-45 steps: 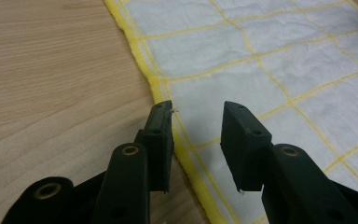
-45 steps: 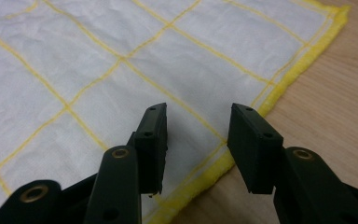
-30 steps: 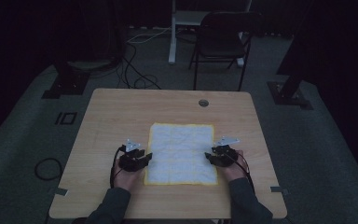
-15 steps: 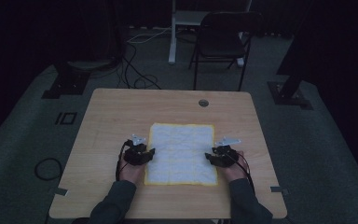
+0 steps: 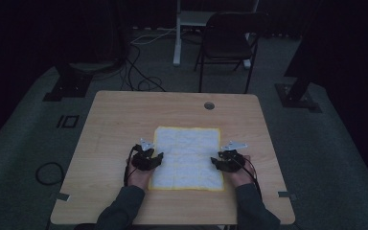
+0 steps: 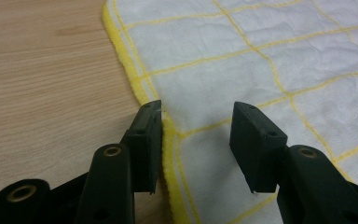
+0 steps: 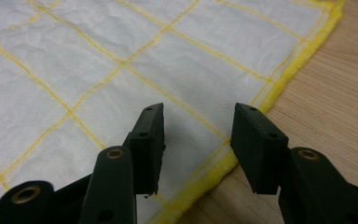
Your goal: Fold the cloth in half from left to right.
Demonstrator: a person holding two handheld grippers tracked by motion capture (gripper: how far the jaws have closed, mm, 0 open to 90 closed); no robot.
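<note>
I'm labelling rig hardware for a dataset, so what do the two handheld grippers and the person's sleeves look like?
Both the left gripper and the right gripper are black, each with two flat, blocky jaws, brass-coloured pivot rivets and a grey three-cornered plate on top. A dark cable trails from each. The person wears dark long sleeves.

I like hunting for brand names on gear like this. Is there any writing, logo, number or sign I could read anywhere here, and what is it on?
None can be read.
The cloth bears yellow grid lines and a yellow border, no lettering.
The left gripper and right gripper have plain black jaws with screw holes, no marks.
The wooden table is unmarked; the chair behind it is too dim to tell.
</note>
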